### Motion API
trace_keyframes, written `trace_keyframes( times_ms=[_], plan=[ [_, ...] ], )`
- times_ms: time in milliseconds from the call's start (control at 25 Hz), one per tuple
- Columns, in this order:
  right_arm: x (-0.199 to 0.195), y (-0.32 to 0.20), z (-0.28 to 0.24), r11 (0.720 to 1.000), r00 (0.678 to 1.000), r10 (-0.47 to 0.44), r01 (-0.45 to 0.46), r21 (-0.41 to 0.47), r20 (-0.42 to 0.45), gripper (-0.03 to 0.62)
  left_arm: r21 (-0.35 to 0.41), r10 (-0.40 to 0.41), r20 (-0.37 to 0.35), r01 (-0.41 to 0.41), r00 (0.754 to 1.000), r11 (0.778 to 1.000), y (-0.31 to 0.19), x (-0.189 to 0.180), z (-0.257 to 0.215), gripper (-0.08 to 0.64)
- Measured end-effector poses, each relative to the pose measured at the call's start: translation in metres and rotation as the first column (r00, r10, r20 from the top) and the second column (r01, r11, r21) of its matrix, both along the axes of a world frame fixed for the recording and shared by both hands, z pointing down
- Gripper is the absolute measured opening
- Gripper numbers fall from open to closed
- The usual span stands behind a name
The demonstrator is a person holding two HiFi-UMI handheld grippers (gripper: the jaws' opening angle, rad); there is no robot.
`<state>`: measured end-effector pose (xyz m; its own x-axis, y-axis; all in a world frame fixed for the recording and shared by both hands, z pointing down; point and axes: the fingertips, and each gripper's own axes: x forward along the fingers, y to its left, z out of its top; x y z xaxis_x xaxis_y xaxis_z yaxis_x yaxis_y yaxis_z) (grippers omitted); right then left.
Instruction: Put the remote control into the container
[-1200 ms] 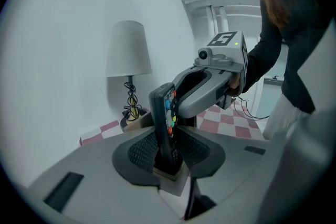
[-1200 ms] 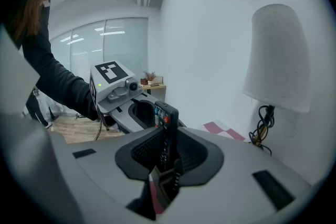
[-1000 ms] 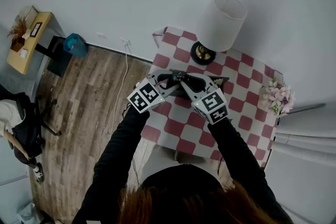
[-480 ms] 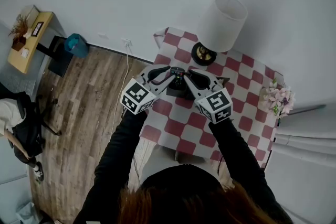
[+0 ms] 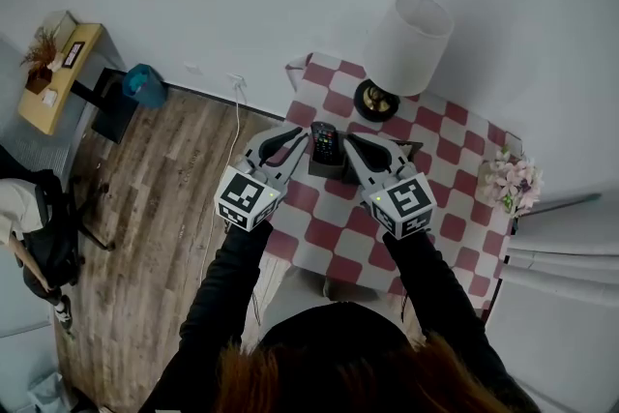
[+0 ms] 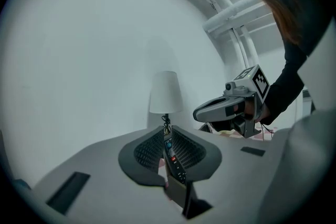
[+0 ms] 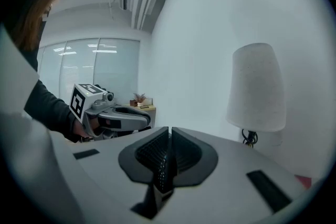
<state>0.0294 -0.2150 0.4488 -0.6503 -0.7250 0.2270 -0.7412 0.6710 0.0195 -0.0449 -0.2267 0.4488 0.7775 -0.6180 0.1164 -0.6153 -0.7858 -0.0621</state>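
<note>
The black remote control (image 5: 324,142) with coloured buttons stands upright, its lower end in a small dark container (image 5: 327,167) held above the checked table (image 5: 455,160). My left gripper (image 5: 302,146) comes in from the left. Its jaws have just been closing and now press on the remote control (image 6: 173,159), with the container (image 6: 181,198) under it. My right gripper (image 5: 348,152) comes in from the right. Its jaws have just been closing and are shut on the container's thin dark wall (image 7: 163,171). Each gripper shows in the other's view: right gripper (image 6: 226,108), left gripper (image 7: 116,116).
A white-shaded lamp (image 5: 406,44) stands at the table's back and pale flowers (image 5: 508,179) at its right edge. A dark flat thing (image 5: 410,148) lies behind my right gripper. On the wooden floor to the left are a blue bin (image 5: 143,84) and a yellow side table (image 5: 53,77).
Both grippers have risen from the table and drawn back toward me. The remote, lying low between them before, now stands upright in the container, with both grippers' jaws narrower.
</note>
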Motion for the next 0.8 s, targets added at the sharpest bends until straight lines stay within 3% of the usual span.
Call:
trace_keyframes(
  times_ms=[520, 800],
  plan=[
    [0.0, 0.044, -0.038, 0.995, 0.999, -0.013, 0.01, 0.098, 0.034, 0.014, 0.113, -0.03, 0.048, 0.024, 0.998, 0.993, 0.053, 0.019, -0.024, 0.009],
    [0.011, 0.077, -0.056, 0.996, 0.995, 0.017, -0.026, 0.087, 0.102, 0.014, 0.089, -0.059, -0.039, 0.062, 0.997, 0.994, 0.084, 0.028, -0.036, 0.009]
  ],
)
